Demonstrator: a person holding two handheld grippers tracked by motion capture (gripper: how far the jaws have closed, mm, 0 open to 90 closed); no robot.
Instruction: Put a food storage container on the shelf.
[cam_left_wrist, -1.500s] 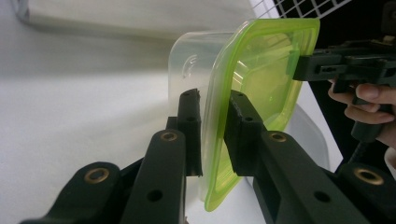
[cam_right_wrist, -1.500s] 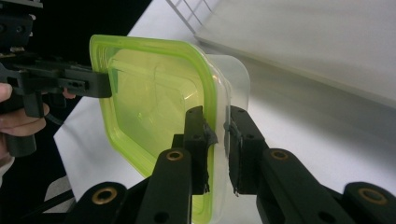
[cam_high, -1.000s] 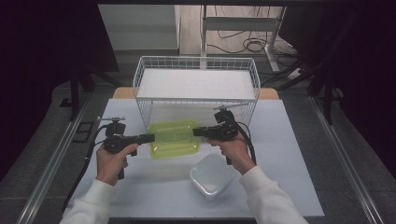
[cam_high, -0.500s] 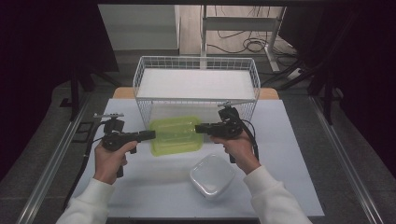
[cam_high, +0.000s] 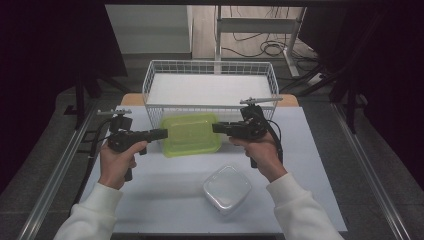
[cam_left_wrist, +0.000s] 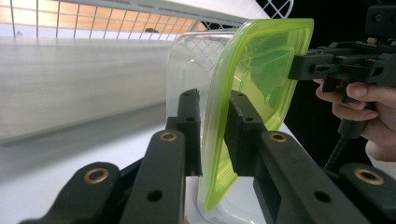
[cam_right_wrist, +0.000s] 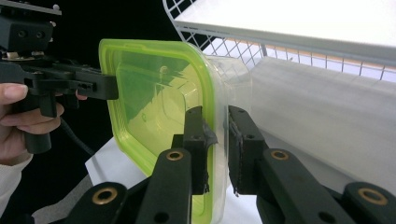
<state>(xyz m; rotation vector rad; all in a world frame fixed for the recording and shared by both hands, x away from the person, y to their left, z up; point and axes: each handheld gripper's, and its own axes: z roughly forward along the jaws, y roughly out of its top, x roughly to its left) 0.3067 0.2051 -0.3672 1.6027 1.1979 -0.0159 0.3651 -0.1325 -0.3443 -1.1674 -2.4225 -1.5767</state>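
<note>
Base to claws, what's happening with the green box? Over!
Left claw and right claw both clamped on the clear plastic box with the green lid. Box off the table, facing the white wire basket. Basket's front wall ahead.

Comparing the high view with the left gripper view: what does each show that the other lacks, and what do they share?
High view alone: the white lidded container on the table, the left claw from outside, both white sleeves.

Left gripper view alone: the left claw's pads clamping the green lid's rim, with the clear tub beneath the lid.

Shared: the green-lidded container, the right claw gripping its far edge, the wire basket.
</note>
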